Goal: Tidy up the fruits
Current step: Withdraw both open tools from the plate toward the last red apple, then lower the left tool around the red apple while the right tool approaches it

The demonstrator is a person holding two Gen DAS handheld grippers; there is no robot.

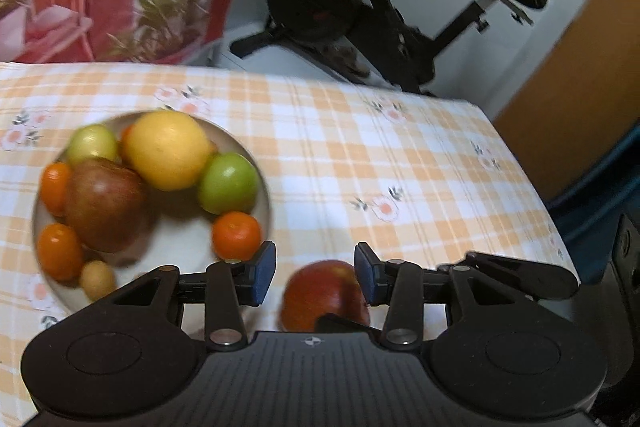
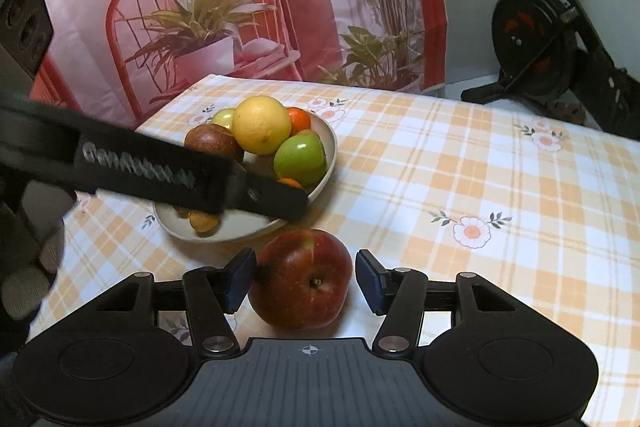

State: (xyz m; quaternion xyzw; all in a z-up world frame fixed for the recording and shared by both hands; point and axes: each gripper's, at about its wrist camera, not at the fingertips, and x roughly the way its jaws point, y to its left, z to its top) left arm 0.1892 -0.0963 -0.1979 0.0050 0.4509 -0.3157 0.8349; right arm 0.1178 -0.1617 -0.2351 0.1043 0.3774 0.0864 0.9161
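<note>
A red apple (image 2: 302, 279) sits stem up on the checked tablecloth, just in front of the bowl (image 2: 331, 147). My right gripper (image 2: 306, 281) is open and straddles it, its blue pads close beside the apple on both sides. The bowl holds a yellow citrus (image 2: 262, 125), a green apple (image 2: 300, 159), a brown-red apple (image 2: 212, 143) and small oranges. My left gripper (image 1: 315, 273) is open and holds nothing. It hovers by the bowl's (image 1: 267, 203) near rim, and the red apple (image 1: 324, 295) shows below its gap. One of its fingers (image 2: 272, 197) crosses over the bowl.
An exercise bike (image 2: 560, 39) stands beyond the table's far right corner. A red printed backdrop (image 2: 240, 7) hangs behind the table. The checked tablecloth (image 2: 480, 167) stretches to the right of the bowl. A gloved hand (image 2: 28, 287) is at the left edge.
</note>
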